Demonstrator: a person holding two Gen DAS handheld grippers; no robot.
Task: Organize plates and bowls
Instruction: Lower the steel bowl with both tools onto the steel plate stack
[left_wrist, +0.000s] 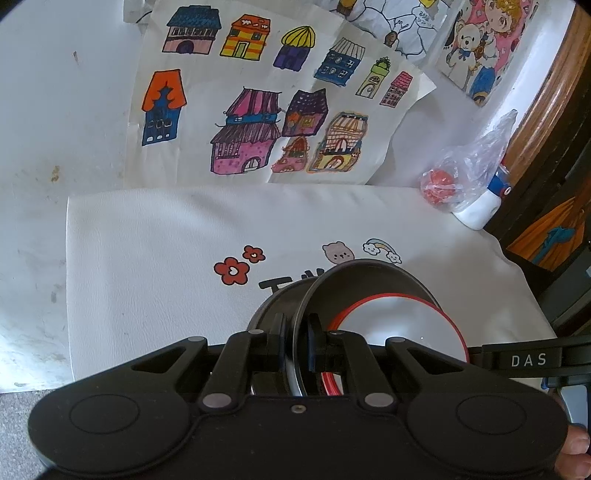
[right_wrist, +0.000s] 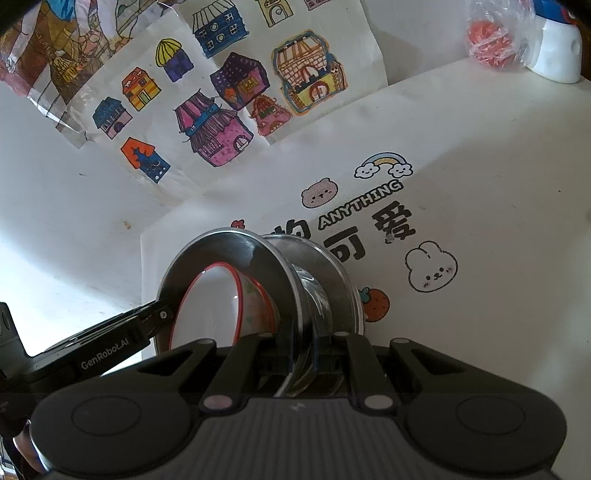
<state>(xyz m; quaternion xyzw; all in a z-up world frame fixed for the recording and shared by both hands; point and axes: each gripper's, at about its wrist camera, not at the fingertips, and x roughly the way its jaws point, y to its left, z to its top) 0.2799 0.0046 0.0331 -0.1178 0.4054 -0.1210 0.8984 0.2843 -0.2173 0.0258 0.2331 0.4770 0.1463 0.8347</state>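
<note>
The white mat (right_wrist: 480, 221) with the cartoon prints covered most of the table, kids' house drawings (left_wrist: 258, 110) propped behind it, and a plastic bag (left_wrist: 469, 173) off at the far corner.

Above the mat, two metal bowls were tipped on their sides. The bigger metal bowl (left_wrist: 354, 291) faced the left side with a red-rimmed white bowl (left_wrist: 406, 332) nested inside it, and the second metal bowl (right_wrist: 325, 280) sat back-to-back behind it, base to base as far as I could tell.

Both grippers came at the stack from the near edge, rims running straight away from the jaws. The left gripper (left_wrist: 297, 343) was closed down narrow on the bigger bowl's rim, one finger inside, one outside. The right gripper (right_wrist: 306, 347) was pinched on a metal rim too (which bowl's, I couldn't say). I'd guess the next move was separating or restacking them.
</note>
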